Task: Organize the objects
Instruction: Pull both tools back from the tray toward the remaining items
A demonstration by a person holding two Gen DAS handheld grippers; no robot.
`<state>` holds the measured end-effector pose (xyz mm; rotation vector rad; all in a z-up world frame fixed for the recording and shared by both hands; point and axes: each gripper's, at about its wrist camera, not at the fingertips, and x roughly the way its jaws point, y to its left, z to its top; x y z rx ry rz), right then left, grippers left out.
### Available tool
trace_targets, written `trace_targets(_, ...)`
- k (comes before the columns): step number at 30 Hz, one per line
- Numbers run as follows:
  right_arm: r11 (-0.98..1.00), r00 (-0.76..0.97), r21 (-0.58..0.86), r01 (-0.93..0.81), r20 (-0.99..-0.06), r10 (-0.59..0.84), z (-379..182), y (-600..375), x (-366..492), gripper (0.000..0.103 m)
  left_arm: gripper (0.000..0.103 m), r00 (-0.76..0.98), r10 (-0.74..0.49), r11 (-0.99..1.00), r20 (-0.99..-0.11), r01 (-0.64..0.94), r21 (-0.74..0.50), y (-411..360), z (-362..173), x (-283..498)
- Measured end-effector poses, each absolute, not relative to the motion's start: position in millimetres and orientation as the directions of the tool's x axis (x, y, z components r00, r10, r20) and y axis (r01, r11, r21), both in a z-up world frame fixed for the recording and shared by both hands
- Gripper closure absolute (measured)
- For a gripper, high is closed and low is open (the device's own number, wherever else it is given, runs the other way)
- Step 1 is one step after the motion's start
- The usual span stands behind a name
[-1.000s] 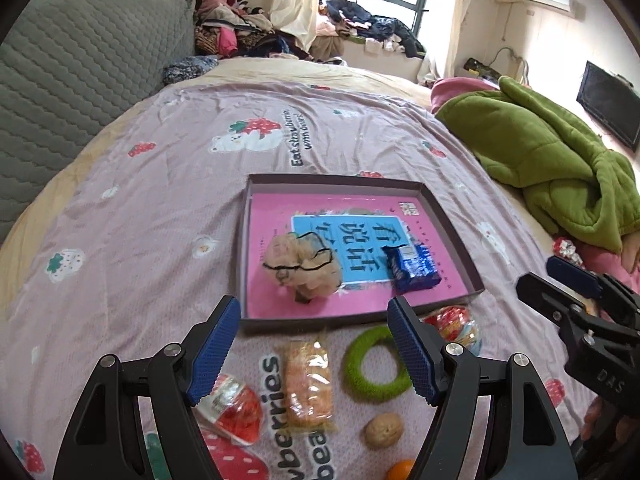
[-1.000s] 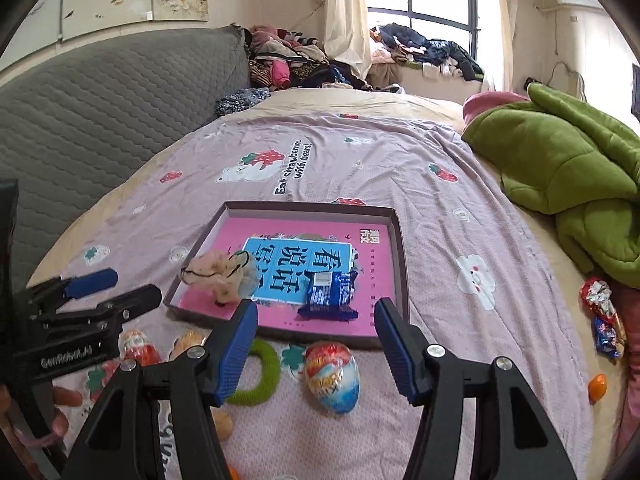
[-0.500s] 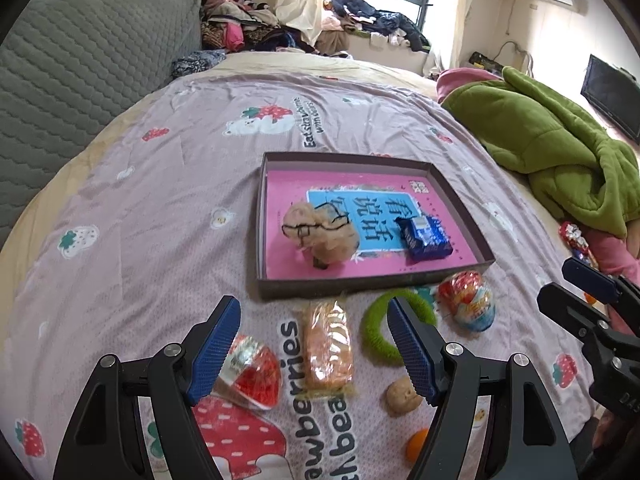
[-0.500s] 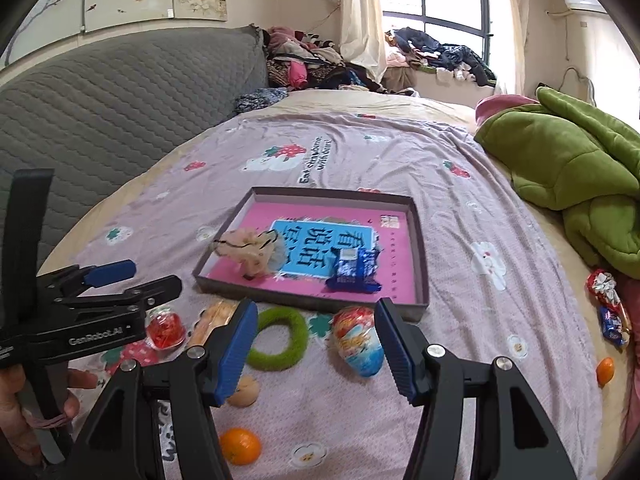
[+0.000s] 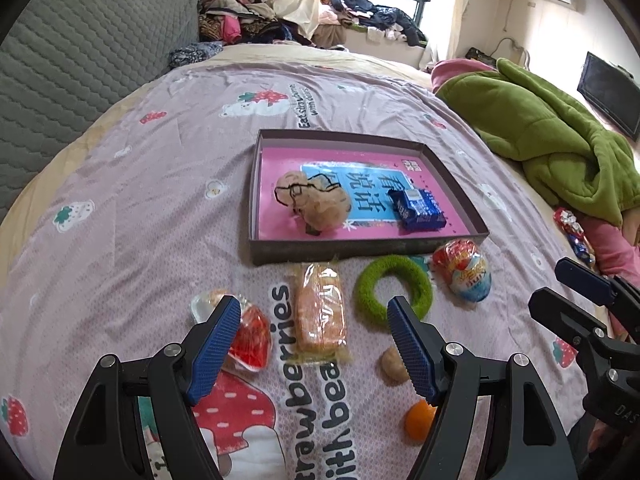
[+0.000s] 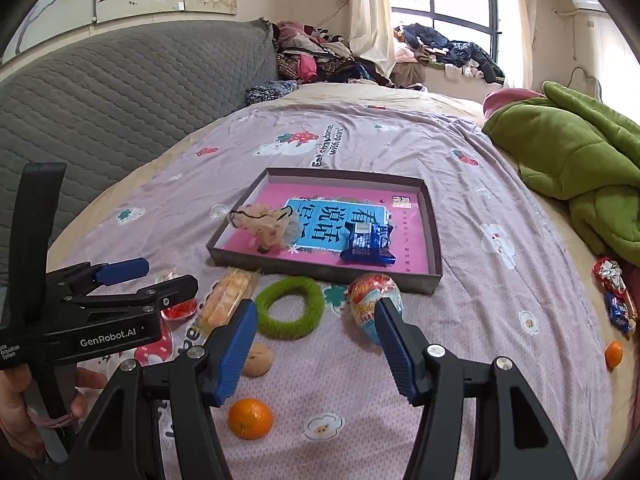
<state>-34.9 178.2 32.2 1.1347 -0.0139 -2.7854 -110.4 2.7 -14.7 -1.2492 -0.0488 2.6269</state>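
Note:
A shallow box (image 5: 276, 254) (image 6: 434, 236) with a pink floor lies on the bed, holding a beige scrunchie (image 5: 314, 198) (image 6: 266, 224) and a blue snack packet (image 5: 418, 208) (image 6: 368, 244). In front of it lie a red jelly cup (image 5: 250, 334), a wrapped orange cake (image 5: 320, 312) (image 6: 228, 298), a green ring (image 5: 394, 290) (image 6: 290, 308), a foil egg (image 5: 464, 274) (image 6: 368, 294), a walnut (image 5: 394, 364) (image 6: 258, 358) and a tangerine (image 5: 418, 420) (image 6: 250, 418). My left gripper (image 5: 314, 350) is open above the cake. My right gripper (image 6: 316, 348) is open near the ring and the egg.
A green blanket (image 5: 552, 136) (image 6: 580, 160) is heaped on the right. Wrapped sweets (image 6: 614, 288) and a second tangerine (image 6: 613, 354) lie by the right edge. A grey padded headboard (image 6: 120, 92) runs along the left. Clothes are piled by the window.
Both grippers have pulled back from the box, so more of the loose objects in front of it show. Both stay open and nothing was picked up.

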Motion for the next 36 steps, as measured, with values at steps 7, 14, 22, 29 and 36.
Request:
trace_targets(7,-0.989,-0.701,0.062,0.133,-0.699,-0.138,21,175,-22,0.043,0.026,-0.611,0.207,-0.977,-0.764,-0.174,-0.125,-5,-25,-102)
trace_targets(14,-0.986,-0.681,0.078,0.146,-0.716,-0.157,4,170,-12,0.043,0.026,-0.619,0.190,-0.980,-0.762,-0.165,-0.110,-12,-38,-91)
trace_targets(22,-0.982,-0.658,0.091,0.165,-0.732,-0.178,-12,160,-5,0.043,0.026,-0.624,0.196,-0.979,-0.757,-0.170,-0.113,-19,-51,-79)
trace_targets(29,-0.981,-0.650,0.104,0.161,-0.737,-0.185,-21,158,3,0.043,0.026,-0.614,0.201,-0.978,-0.763,-0.172,-0.119,-21,-58,-75)
trace_targets(36,-0.981,-0.634,0.104,0.163,-0.751,-0.184,-32,155,9,0.043,0.026,-0.597,0.208,-0.977,-0.775,-0.170,-0.132,-22,-66,-74)
